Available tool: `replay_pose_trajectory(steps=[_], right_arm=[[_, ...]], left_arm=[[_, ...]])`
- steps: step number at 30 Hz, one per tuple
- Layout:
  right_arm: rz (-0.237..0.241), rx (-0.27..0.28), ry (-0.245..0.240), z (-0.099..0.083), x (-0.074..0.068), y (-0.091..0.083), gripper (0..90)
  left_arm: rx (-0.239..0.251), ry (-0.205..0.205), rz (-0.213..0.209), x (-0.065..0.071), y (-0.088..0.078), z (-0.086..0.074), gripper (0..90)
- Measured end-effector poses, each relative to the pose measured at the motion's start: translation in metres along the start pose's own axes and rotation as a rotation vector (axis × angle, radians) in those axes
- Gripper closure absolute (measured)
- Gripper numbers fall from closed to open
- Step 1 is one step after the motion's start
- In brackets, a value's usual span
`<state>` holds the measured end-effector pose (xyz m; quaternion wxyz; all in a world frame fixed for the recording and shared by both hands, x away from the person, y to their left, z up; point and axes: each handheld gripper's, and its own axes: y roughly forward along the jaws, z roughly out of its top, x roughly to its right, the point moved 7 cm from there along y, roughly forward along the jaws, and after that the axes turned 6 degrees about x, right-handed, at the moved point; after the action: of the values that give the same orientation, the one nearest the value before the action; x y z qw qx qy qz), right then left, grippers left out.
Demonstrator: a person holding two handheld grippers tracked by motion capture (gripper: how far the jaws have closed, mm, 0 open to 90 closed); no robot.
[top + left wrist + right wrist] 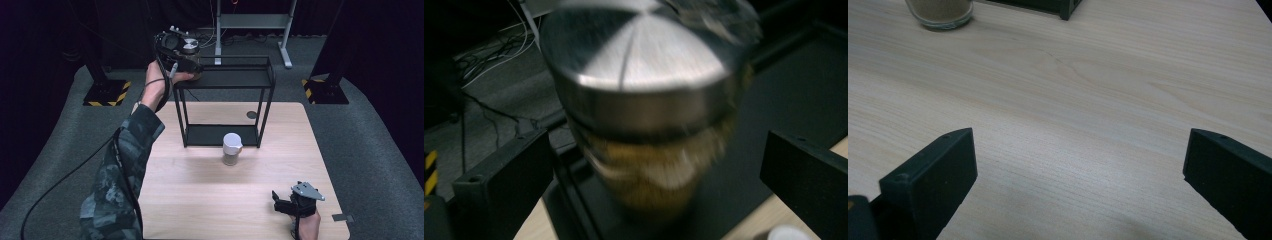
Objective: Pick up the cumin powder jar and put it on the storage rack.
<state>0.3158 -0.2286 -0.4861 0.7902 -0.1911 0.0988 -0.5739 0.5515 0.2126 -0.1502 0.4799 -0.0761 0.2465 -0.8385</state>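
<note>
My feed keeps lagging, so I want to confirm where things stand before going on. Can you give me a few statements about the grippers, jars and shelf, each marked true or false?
1. The left gripper is up at the top tier of the black shelf. True.
2. Its jaws are clamped on the steel-lidded jar. False: they stand wide, apart from the jar.
3. The white-lidded jar stands on the table, in front of the shelf. True.
4. The right gripper holds the white-lidded jar. False: it is open over bare wood near the table's front edge.
</note>
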Motion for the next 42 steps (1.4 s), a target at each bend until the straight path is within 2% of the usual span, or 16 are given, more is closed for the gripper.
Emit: replay_pose_trajectory(steps=[4,10,13,20,23,25,27,31,32,35,38,42], right_arm=[[-0.002,-0.003,-0.002,0.000,0.000,0.000,0.0],[-0.005,-0.010,-0.006,0.001,-0.001,0.001,0.0],[-0.007,-0.014,-0.006,0.001,-0.002,0.001,0.0],[-0.007,-0.030,-0.018,0.003,-0.003,0.003,0.0],[-0.010,-0.032,-0.021,0.003,-0.003,0.003,0.0],[-0.011,-0.035,-0.023,0.003,-0.004,0.003,0.0],[-0.012,-0.036,-0.024,0.003,-0.004,0.003,0.0],[-0.016,-0.041,-0.025,0.004,-0.004,0.004,0.0],[-0.017,-0.043,-0.026,0.004,-0.005,0.004,0.0],[-0.019,-0.051,-0.036,0.005,-0.006,0.005,0.0],[-0.019,-0.056,-0.040,0.005,-0.006,0.005,0.0],[-0.021,-0.059,-0.044,0.005,-0.007,0.005,0.0]], left_arm=[[-0.040,0.086,0.008,0.012,-0.014,-0.012,0.0],[-0.040,0.145,-0.024,0.024,-0.034,-0.039,0.0],[-0.048,0.166,-0.055,0.030,-0.042,-0.054,0.0],[-0.070,0.209,-0.099,0.043,-0.052,-0.099,0.1],[-0.082,0.181,-0.108,0.045,-0.049,-0.125,0.1],[-0.106,0.179,-0.087,0.051,-0.044,-0.145,0.1],[-0.122,0.169,-0.085,0.055,-0.037,-0.168,0.1],[-0.139,0.106,-0.103,0.057,-0.025,-0.208,0.1],[-0.153,0.089,-0.104,0.058,-0.021,-0.222,0.1],[-0.178,0.056,-0.091,0.062,-0.012,-0.257,0.0],[-0.183,-0.017,-0.082,0.062,-0.005,-0.293,0.1],[-0.199,-0.094,-0.041,0.067,0.005,-0.332,0.1]])
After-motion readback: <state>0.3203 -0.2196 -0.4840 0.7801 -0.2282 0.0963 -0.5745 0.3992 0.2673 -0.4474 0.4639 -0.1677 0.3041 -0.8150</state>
